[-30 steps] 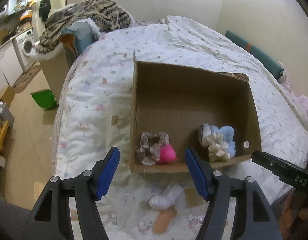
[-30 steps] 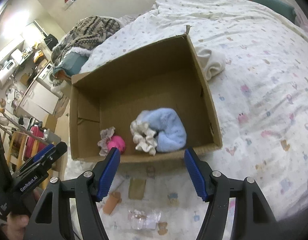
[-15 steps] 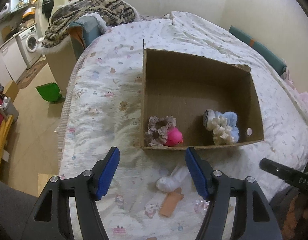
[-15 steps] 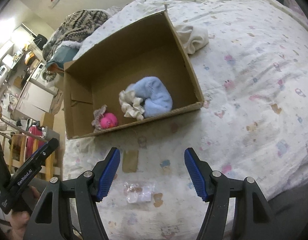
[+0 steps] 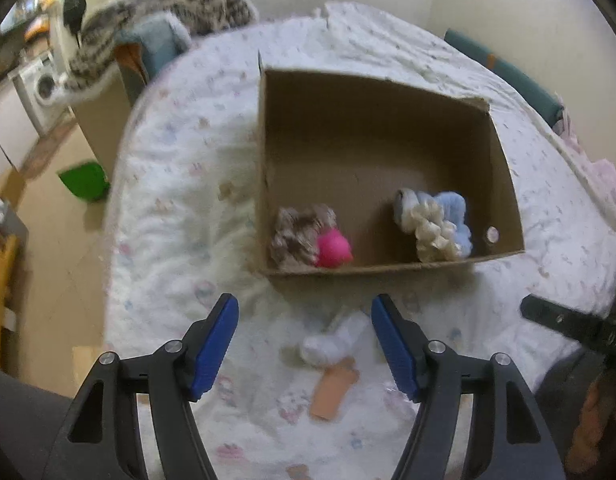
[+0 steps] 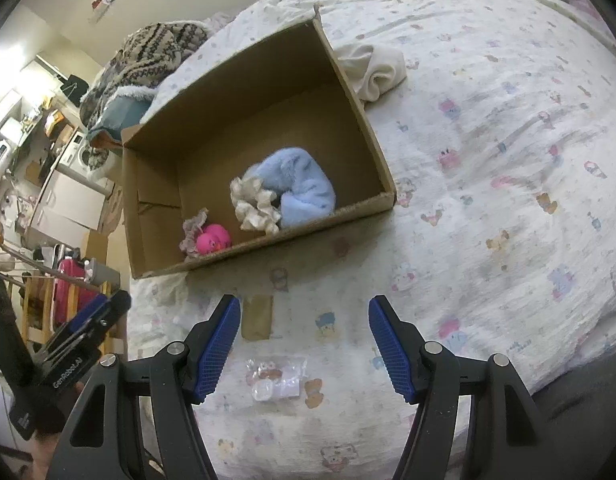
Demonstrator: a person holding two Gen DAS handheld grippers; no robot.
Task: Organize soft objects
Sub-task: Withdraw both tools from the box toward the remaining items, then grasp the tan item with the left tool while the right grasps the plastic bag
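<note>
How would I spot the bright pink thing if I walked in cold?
Find the open cardboard box on the patterned bedspread. Look in its near corner on the side facing the kitchen: the pink toy lies there against a brownish frilly scrunchie. It is the only smooth, vivid pink item; the others are pale and fluffy.

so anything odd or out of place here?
Yes. A white sock, an orange piece and a clear packet lie loose on the bed outside the box, and a cream cloth sits behind it. Nothing looks damaged.
</note>
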